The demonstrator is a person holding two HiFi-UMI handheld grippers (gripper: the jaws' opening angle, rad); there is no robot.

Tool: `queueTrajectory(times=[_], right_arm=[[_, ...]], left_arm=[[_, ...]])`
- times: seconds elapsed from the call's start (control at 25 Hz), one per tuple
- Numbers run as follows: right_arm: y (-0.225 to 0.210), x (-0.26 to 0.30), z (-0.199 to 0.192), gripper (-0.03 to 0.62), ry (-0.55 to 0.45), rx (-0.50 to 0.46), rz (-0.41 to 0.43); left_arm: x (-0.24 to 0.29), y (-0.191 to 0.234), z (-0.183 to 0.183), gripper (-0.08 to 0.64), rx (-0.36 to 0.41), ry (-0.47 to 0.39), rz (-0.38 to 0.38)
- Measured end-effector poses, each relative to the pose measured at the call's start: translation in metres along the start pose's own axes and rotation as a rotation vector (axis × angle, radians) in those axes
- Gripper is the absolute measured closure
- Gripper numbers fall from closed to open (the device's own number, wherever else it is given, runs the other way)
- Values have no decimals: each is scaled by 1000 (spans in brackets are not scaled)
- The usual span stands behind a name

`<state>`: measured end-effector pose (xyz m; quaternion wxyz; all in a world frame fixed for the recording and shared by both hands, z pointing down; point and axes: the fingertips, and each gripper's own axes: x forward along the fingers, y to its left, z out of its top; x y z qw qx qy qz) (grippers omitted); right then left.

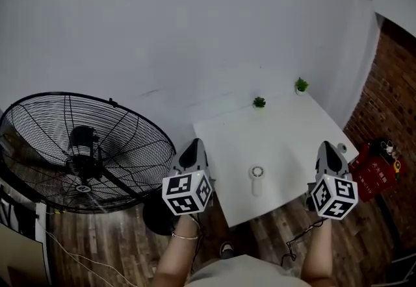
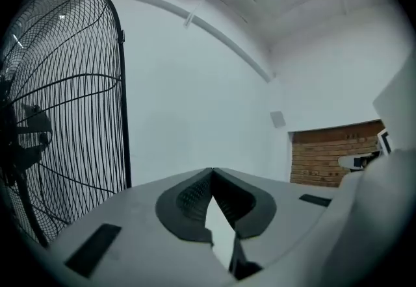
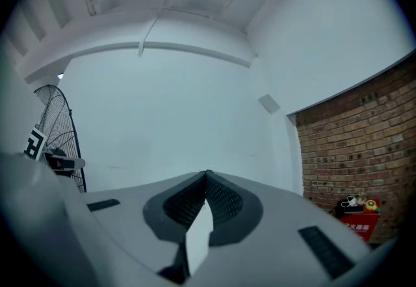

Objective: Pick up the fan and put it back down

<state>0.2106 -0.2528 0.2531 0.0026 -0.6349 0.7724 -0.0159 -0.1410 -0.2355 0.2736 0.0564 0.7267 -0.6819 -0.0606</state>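
Note:
A small white handheld fan [image 1: 257,179] lies flat on the white table [image 1: 286,143], near its front edge. My left gripper [image 1: 192,149] hovers at the table's left front corner, left of the fan, shut with nothing in it. My right gripper [image 1: 327,149] hangs over the table's right edge, right of the fan, also shut and empty. In the left gripper view the left gripper [image 2: 212,171] has its jaws meeting at the tips and points at the white wall. In the right gripper view the right gripper [image 3: 207,174] stands the same way. Neither gripper view shows the small fan.
A large black floor fan [image 1: 81,152] with a wire cage stands left of the table, close to my left gripper; its cage [image 2: 62,110] fills the left gripper view's left side. Two small potted plants [image 1: 259,102] [image 1: 301,85] sit at the table's far edge. A brick wall [image 1: 390,104] and a red box [image 1: 374,172] are on the right.

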Motion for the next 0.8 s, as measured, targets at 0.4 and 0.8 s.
queueTrajectory(times=[0.4,0.8], right_arm=[[11,5,2,592,4,-37,5],[13,5,-6,592,18,-27,-1]], left_arm=[[-2,5,-5,549,4,14,6],[-4,14,-10,548,-3,20,15]])
